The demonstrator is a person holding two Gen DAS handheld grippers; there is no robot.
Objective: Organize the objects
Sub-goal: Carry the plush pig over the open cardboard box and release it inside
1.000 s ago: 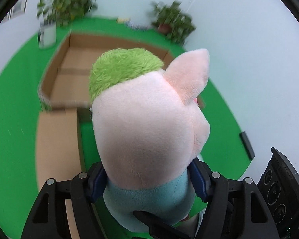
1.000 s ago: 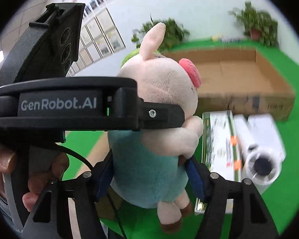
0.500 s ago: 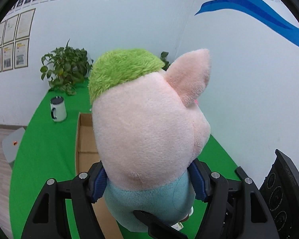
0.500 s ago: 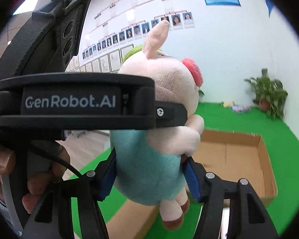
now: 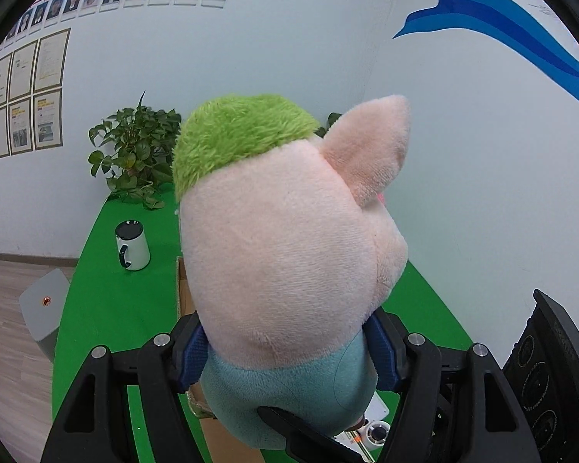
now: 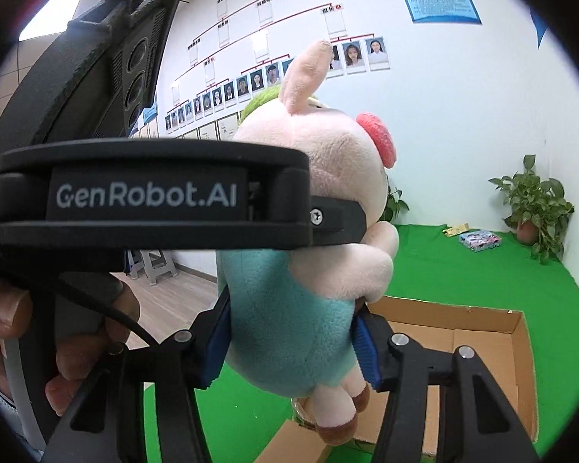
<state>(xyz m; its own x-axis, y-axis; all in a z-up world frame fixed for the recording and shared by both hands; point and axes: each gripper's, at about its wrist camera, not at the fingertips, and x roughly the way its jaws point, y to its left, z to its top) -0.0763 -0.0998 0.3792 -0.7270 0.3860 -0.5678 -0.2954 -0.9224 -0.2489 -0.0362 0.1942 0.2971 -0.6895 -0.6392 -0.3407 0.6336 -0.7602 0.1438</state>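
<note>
A plush pig (image 5: 289,250) with green hair, pink head and teal body hangs in the air between both grippers. My left gripper (image 5: 285,351) is shut on its teal body just under the head. The right wrist view shows the pig (image 6: 308,162) from the side, snout to the right. My right gripper (image 6: 289,347) has its blue pads pressed into the teal belly, and its jaws are closing. The left gripper's finger (image 6: 339,220) crosses the pig's neck, with a hand (image 6: 7,308) on its handle. The pig's feet dangle over a cardboard box (image 6: 482,347).
The open box lies low on the green table cover (image 6: 463,270). A white mug (image 5: 132,245) and a potted plant (image 5: 135,154) stand at the far left, another plant (image 6: 536,208) and small packets (image 6: 478,240) at the far right corner. White walls are close behind.
Both grippers have risen with the pig and tilted up, so the box and rolls have dropped low in both views. The right gripper's jaws have squeezed in on the belly.
</note>
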